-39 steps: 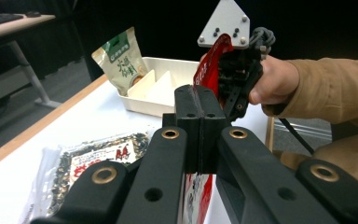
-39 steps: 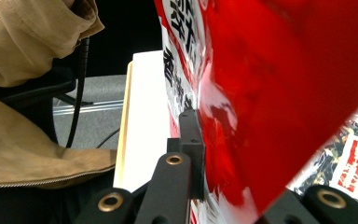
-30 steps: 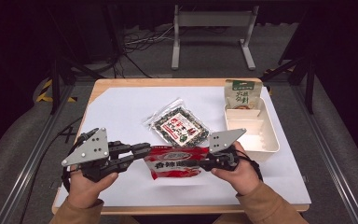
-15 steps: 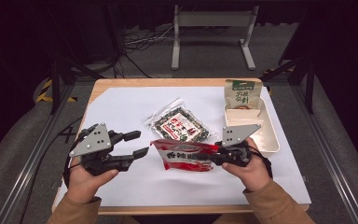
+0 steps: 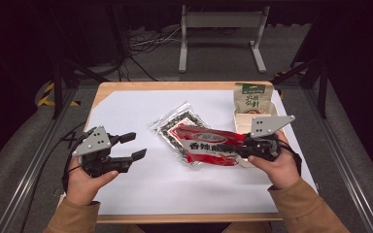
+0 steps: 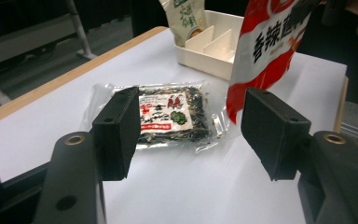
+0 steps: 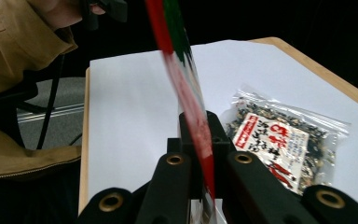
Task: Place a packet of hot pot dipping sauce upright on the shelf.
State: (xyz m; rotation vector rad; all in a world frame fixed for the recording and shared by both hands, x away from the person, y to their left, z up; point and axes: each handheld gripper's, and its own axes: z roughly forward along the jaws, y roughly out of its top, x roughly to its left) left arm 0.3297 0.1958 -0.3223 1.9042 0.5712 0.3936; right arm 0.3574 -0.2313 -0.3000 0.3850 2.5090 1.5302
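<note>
At the table's left, the left gripper (image 5: 131,147) has released the red packet (image 5: 209,145).

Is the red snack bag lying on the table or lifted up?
Lifted up. The right gripper pinches the red bag by its edge, above the clear packet.

red packet (image 6: 270,42) printed "香辣", other labels unreadable

left hand-held gripper (image 5: 135,146) released red packet (image 5: 209,145), jaws just opened, right lifted it
</note>
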